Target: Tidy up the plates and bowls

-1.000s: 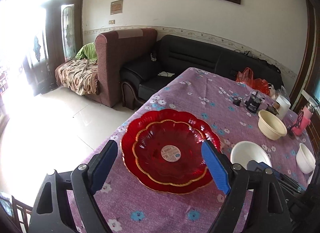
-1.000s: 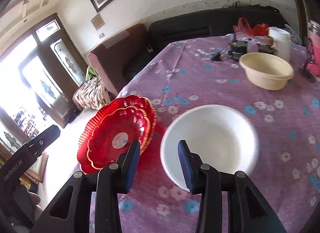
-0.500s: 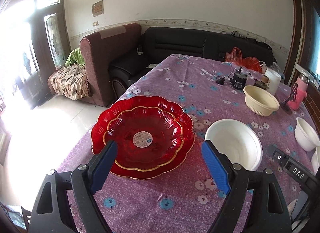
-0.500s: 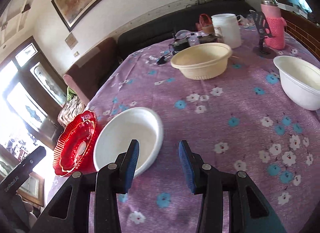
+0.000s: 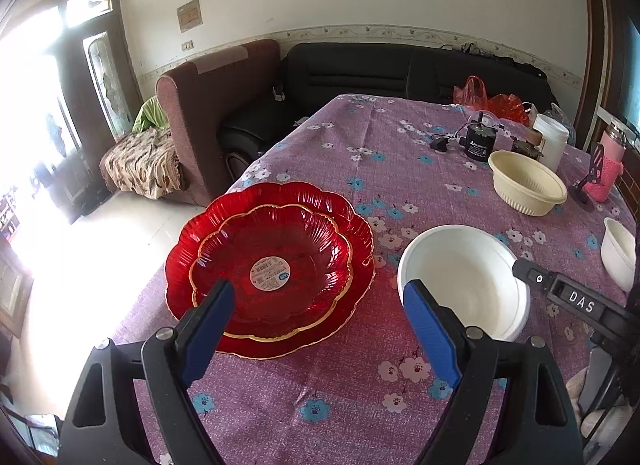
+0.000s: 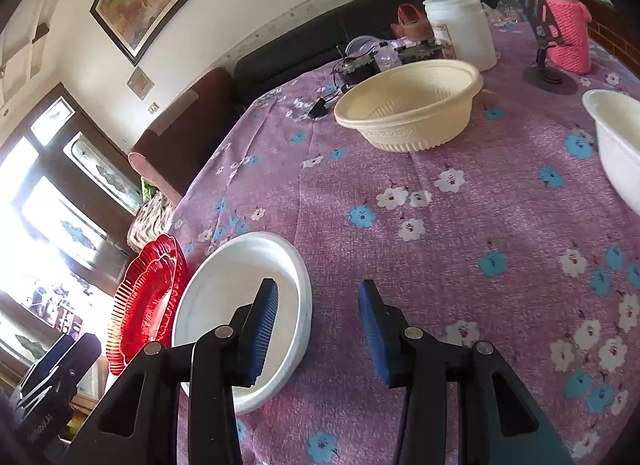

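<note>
Since a second ago both views have swung right: the red plates (image 5: 272, 265), then centred between the wide-open, empty left gripper (image 5: 318, 323) fingers, now sit toward its left finger. The white bowl (image 6: 244, 305), then ahead of the right gripper (image 6: 316, 325), now lies under its left finger, jaws part-open and empty, so the bowls look next. Readable: "DAS" on the right gripper; the plate sticker (image 5: 269, 274) is too small.

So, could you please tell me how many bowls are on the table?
3: a white bowl beside the red plates, a cream bowl farther back, another white bowl at the right edge. More may sit outside the frame.
</note>
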The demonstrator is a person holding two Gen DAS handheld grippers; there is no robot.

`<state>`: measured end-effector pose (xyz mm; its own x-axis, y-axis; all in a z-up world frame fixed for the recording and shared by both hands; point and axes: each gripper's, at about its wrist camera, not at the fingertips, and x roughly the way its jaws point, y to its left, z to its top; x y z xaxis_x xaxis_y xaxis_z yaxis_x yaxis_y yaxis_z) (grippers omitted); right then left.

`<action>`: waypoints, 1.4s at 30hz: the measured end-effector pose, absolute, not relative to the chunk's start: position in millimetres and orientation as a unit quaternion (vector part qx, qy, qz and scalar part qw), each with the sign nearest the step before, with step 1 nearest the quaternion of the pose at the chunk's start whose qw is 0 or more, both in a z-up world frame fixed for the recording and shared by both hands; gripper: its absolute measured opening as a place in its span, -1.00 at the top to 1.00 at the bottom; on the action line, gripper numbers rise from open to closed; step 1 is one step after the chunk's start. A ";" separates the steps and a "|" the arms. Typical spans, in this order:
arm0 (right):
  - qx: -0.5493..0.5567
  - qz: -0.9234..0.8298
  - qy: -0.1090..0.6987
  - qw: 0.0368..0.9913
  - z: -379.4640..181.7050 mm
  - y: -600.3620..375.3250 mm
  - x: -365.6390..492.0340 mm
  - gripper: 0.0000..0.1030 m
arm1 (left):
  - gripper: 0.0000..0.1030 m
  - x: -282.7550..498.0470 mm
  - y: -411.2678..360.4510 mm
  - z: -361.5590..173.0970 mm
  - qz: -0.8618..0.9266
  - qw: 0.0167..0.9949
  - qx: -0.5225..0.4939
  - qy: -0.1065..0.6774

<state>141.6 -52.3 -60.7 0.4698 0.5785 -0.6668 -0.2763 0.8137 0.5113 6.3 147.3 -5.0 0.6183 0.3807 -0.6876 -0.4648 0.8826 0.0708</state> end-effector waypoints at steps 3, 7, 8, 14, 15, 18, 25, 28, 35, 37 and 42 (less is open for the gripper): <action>0.173 0.263 0.454 0.834 -67.4 -48.3 142.9 0.10 | -0.66 5.2 156.2 -7.2 0.231 0.896 -0.081 0.370; 0.168 0.269 0.465 0.827 -76.5 -40.5 143.0 0.10 | -0.66 5.6 158.9 -10.7 0.222 0.895 -0.103 0.372; 0.163 0.271 0.466 0.826 -78.3 -37.5 142.9 0.10 | -0.66 5.5 157.9 -11.1 0.220 0.896 -0.105 0.371; 0.132 0.274 0.466 0.831 -79.5 -24.0 137.6 0.33 | -0.66 6.5 154.7 -13.8 0.213 0.896 -0.109 0.374; 0.127 0.274 0.465 0.832 -79.3 -22.5 136.8 0.37 | -0.66 6.1 154.7 -14.4 0.212 0.896 -0.111 0.374; 0.119 0.272 0.466 0.833 -80.6 -19.6 136.6 0.64 | -0.66 5.9 153.3 -15.9 0.205 0.897 -0.113 0.376; 0.111 0.256 0.468 0.838 -77.8 -22.3 135.0 0.78 | -0.66 8.4 152.0 -20.6 0.179 0.894 -0.130 0.389; 0.095 0.238 0.480 0.839 -73.5 -27.0 133.3 0.78 | -0.66 12.5 148.9 -21.2 0.164 0.895 -0.128 0.395; 0.075 0.205 0.505 0.835 -69.4 -58.0 129.4 0.79 | -0.66 32.0 128.3 -32.3 0.109 0.894 -0.123 0.418; 0.082 0.197 0.512 0.832 -71.5 -73.2 128.5 0.79 | -0.66 40.6 122.5 -38.9 0.098 0.890 -0.122 0.429; 0.094 0.185 0.517 0.831 -73.6 -98.2 125.7 0.78 | -0.65 67.6 105.0 -61.0 0.056 0.877 -0.133 0.459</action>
